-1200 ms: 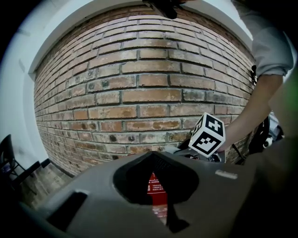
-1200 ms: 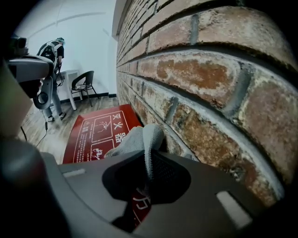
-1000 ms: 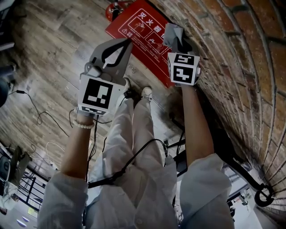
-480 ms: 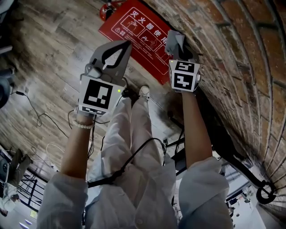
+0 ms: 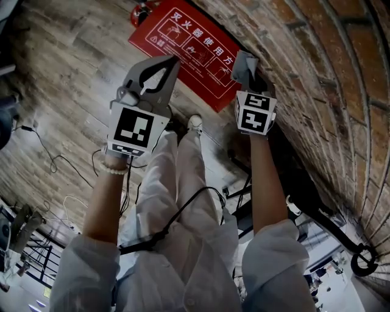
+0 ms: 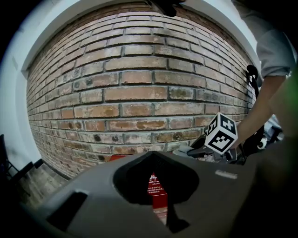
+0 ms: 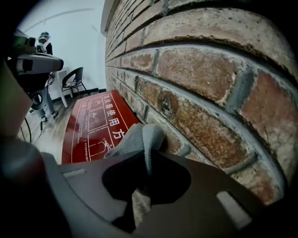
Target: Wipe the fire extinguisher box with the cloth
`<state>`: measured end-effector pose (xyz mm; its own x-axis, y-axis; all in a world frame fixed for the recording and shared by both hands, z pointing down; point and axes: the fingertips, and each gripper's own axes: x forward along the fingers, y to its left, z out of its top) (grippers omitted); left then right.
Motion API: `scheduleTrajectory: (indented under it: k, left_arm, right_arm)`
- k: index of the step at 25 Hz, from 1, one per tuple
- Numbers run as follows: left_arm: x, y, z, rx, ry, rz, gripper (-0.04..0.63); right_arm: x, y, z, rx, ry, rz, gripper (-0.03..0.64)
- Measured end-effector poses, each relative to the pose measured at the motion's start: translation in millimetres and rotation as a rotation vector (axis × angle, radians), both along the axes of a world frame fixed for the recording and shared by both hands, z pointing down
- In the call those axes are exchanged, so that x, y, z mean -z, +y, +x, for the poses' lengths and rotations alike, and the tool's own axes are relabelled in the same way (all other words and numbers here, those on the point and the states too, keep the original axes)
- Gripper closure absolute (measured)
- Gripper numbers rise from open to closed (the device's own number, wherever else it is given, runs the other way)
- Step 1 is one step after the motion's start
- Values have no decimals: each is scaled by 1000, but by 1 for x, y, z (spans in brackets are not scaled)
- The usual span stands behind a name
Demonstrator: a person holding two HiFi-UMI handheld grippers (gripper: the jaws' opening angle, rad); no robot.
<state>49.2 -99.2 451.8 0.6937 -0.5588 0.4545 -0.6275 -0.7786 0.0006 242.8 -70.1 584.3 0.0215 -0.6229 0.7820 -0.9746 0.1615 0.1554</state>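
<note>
The red fire extinguisher box with white print lies flat on the wood floor at the foot of a brick wall. My right gripper is shut on a grey cloth, which hangs at the box's right edge close to the bricks. In the right gripper view the cloth bulges from the right gripper, with the red box just left of it. My left gripper hovers near the box's lower edge, shut and holding nothing. A sliver of the box shows through the left gripper.
The person's legs and shoes stand just below the box. Cables trail over the floor at left. A red extinguisher sits beyond the box. A black chair and another person are farther along the wall.
The right gripper with the cloth has slid from over the box's right part to its right edge by the wall. The left gripper has barely moved.
</note>
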Motion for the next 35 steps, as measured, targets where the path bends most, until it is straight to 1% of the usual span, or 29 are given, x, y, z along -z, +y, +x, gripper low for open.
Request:
scheduleTrajectory:
  k: [4,13,23,28,35]
  left_arm:
    - [0,2,4,-2,2,-1,598]
    - [-2,6,4,-4,2,-4,598]
    - [0,7,-11,24,2,-5,598]
    - [1,5,-29,57,5,-7,598]
    - [2,-6,-64,125,2,-10,598]
  right_arm:
    - [-1,12,9,-40,-6,-5,594]
    - [-2,26,14,-78,-8,-8,594]
    - [8,24,13,-98,-32,15,594]
    - [40,12,-8,-65,-60,74,594]
    - [74,-14,-69,3,-173,146,594]
